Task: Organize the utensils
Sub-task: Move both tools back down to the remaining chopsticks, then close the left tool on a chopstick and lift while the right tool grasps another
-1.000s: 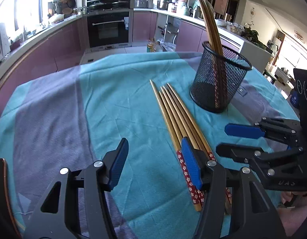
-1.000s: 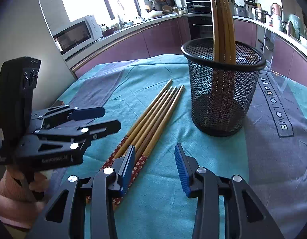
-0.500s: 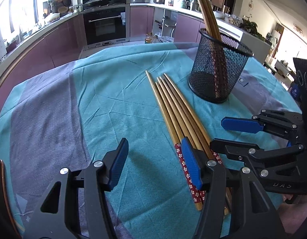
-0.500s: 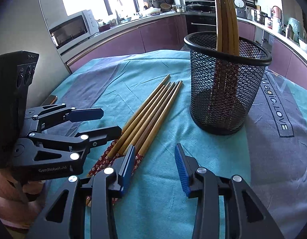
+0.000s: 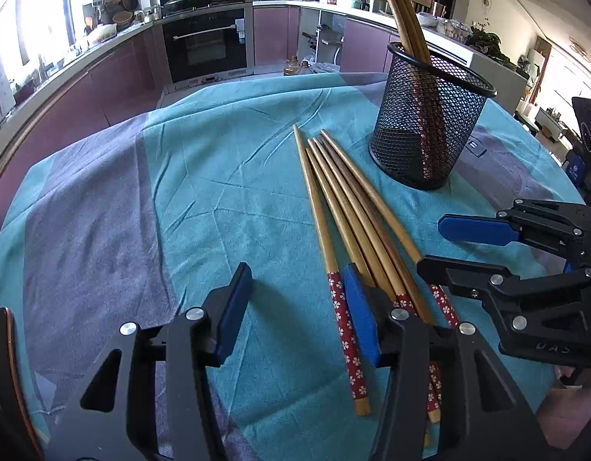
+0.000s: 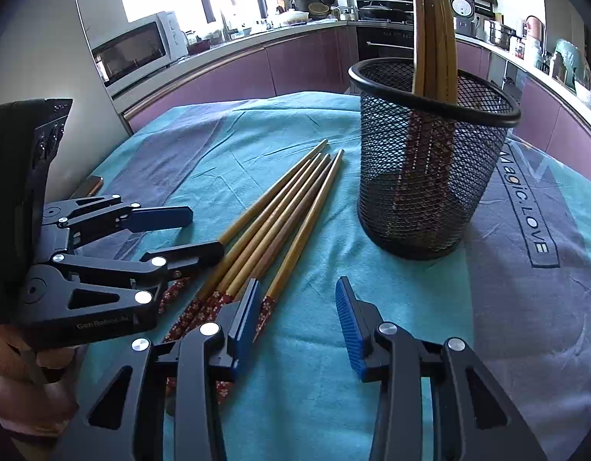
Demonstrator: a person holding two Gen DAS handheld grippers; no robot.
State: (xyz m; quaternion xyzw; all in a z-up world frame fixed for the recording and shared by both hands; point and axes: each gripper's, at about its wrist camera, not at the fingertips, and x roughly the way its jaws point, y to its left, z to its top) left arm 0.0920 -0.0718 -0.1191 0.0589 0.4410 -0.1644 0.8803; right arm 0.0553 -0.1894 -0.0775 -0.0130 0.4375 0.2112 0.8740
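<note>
Chopsticks (image 5: 349, 207) lie bundled on the teal cloth (image 5: 226, 176) at frame centre, a few more already standing in the mesh holder (image 5: 429, 130) at upper right. So the job looks partway done, with a pick-up being lined up. The left gripper (image 5: 295, 307) is narrowing its jaws with nothing between them, one finger beside the red patterned ends. The right gripper (image 6: 295, 319) hangs part open, empty. Next it must straddle one stick near its end. Both grippers' fingers hide several ends, so the count is uncertain.
</note>
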